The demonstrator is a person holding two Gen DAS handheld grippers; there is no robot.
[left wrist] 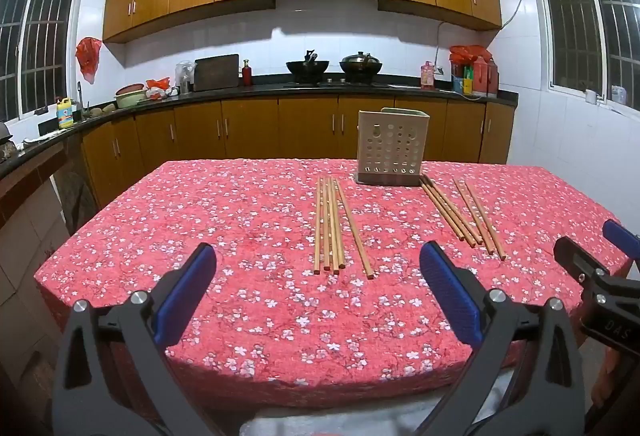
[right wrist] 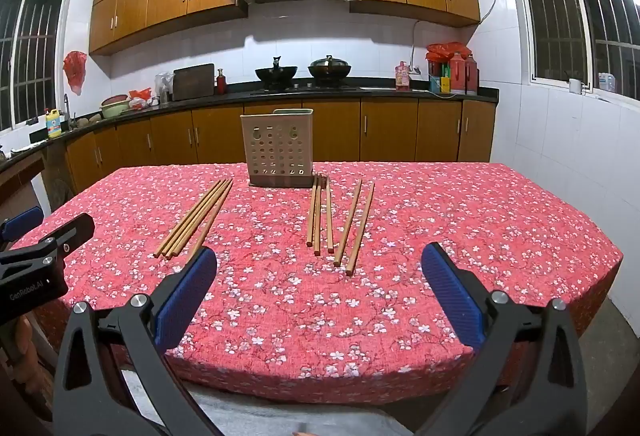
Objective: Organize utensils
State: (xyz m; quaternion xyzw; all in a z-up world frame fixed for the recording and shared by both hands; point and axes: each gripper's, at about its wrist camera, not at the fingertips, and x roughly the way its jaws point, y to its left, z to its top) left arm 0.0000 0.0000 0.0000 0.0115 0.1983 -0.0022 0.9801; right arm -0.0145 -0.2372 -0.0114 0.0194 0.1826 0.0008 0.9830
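Observation:
A beige perforated utensil holder (left wrist: 393,147) (right wrist: 278,148) stands upright at the far side of the table. Several wooden chopsticks lie flat in groups in front of it: a left bundle (left wrist: 330,225) (right wrist: 198,218), a middle group (left wrist: 450,212) (right wrist: 320,214) and a right pair (left wrist: 479,219) (right wrist: 356,225). My left gripper (left wrist: 318,268) is open and empty above the near table edge, short of the left bundle. My right gripper (right wrist: 320,270) is open and empty, short of the middle group. Each gripper shows at the edge of the other's view.
The table carries a red floral cloth (left wrist: 240,236) (right wrist: 480,236). Behind it runs a kitchen counter (left wrist: 280,86) with woks (left wrist: 308,67), bottles and a cutting board (left wrist: 216,72). White tiled walls and windows stand at both sides.

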